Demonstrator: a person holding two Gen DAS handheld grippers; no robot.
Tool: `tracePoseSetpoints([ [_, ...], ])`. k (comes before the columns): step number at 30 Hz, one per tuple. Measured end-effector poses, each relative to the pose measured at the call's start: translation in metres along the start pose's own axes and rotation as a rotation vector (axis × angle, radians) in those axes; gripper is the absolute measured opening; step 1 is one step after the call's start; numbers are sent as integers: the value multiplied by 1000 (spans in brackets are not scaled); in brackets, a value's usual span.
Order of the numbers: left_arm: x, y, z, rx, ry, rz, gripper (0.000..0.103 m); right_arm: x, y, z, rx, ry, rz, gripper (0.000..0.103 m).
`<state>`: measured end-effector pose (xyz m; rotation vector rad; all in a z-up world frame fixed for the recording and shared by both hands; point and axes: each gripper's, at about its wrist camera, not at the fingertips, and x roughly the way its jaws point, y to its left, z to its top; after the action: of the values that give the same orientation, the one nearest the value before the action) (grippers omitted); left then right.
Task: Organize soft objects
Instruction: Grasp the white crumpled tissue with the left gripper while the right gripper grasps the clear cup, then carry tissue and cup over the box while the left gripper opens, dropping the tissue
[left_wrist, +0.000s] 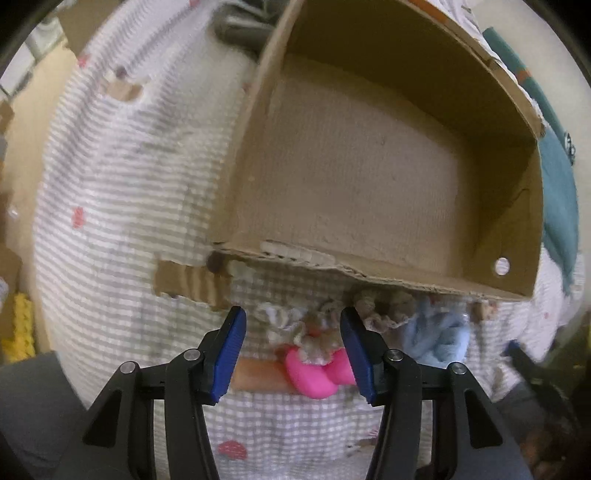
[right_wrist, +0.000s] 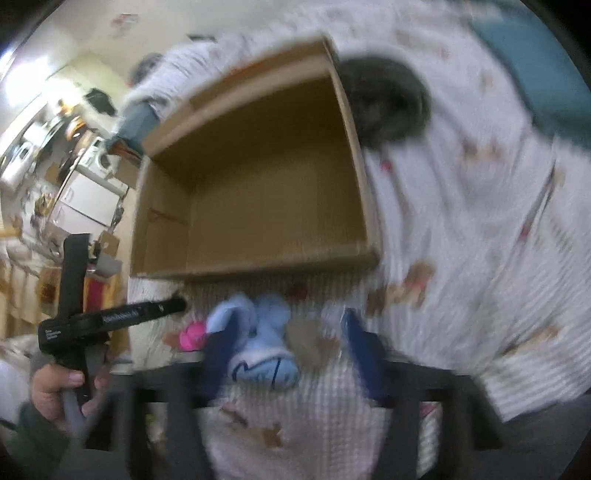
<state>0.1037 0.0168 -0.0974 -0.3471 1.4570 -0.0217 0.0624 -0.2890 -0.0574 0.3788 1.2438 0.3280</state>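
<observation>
Left wrist view: both grippers spread wide near one cardboard box, one pink toy.

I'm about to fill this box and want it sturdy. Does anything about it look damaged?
Yes. The cardboard box has a ragged, torn near edge, and a ripped-off cardboard strip lies on the blanket beside its corner.

A lived-in home: a bed under a white-and-grey checked blanket fills both views, and at the left edge of the right wrist view stand a white washing machine, white cabinets and cluttered shelves.
</observation>
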Motion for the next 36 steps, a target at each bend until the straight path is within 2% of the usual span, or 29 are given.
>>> tracePoseSetpoints([
  [2, 4, -2, 2, 7, 15, -7, 49, 15, -8, 1, 57, 60, 19, 39],
  [5, 11, -7, 0, 23, 8, 13, 49, 28, -4, 1, 41, 89, 28, 39],
  [8, 16, -14, 1, 40, -2, 27, 38, 42, 5, -1, 0, 116, -10, 39],
  [12, 19, -21, 8, 31, -13, 57, 13, 66, 11, -7, -24, 178, -57, 39],
  [15, 16, -16, 9, 32, -22, 42, 8, 78, 20, -11, -67, 184, -99, 34],
  [17, 9, -10, 7, 47, -51, 42, 7, 83, 29, -13, -110, 175, -116, 18],
  [19, 0, -9, 5, 57, -91, 30, 5, 91, 41, -15, -141, 153, -135, 13],
  [24, -22, -7, -6, 77, -172, 32, 5, 84, 50, -19, -139, 79, -106, 12],
  [26, -39, -16, -26, 89, -199, 52, 5, 77, 52, -19, -118, 41, -81, 11],
  [30, -52, -10, -42, 114, -245, 98, 4, 66, 57, -24, -82, -6, -21, 11],
  [34, -61, -5, -49, 58, -236, 101, 3, 62, 67, -25, -84, -35, 5, 11],
  [36, -72, -6, -55, 57, -263, 103, 3, 55, 72, -22, -73, -41, 16, 11],
])
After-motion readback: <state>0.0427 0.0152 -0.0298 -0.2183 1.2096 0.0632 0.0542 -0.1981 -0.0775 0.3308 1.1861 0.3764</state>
